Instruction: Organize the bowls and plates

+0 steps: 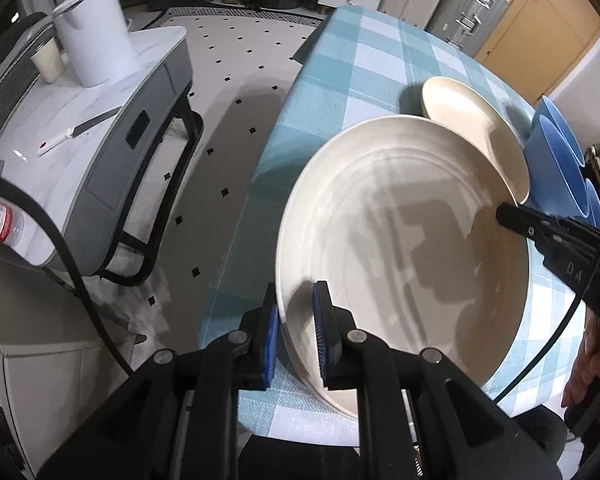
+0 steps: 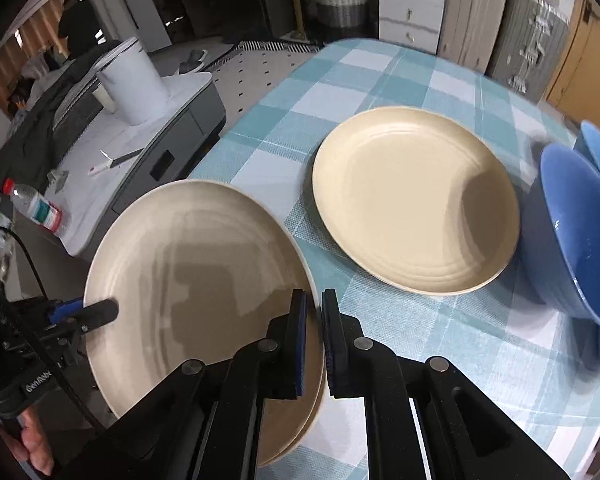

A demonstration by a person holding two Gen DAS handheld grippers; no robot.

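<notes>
While both grippers reach in from opposite sides, the left gripper [image 1: 296,332] pinches the near rim of a cream plate [image 1: 400,240] between its blue pads, holding it tilted over the edge of the checked tablecloth [image 1: 364,64]. The right gripper [image 2: 314,340] clamps the opposite rim, its fingers close together. A second cream plate [image 2: 412,196] lies flat further along, beside the blue bowls [image 2: 580,216].

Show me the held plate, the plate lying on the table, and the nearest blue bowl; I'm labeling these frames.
held plate [image 2: 204,256], right wrist view, centre of its face.
plate lying on the table [image 2: 412,196], right wrist view, inner face.
nearest blue bowl [image 2: 580,236], right wrist view, inner wall.
</notes>
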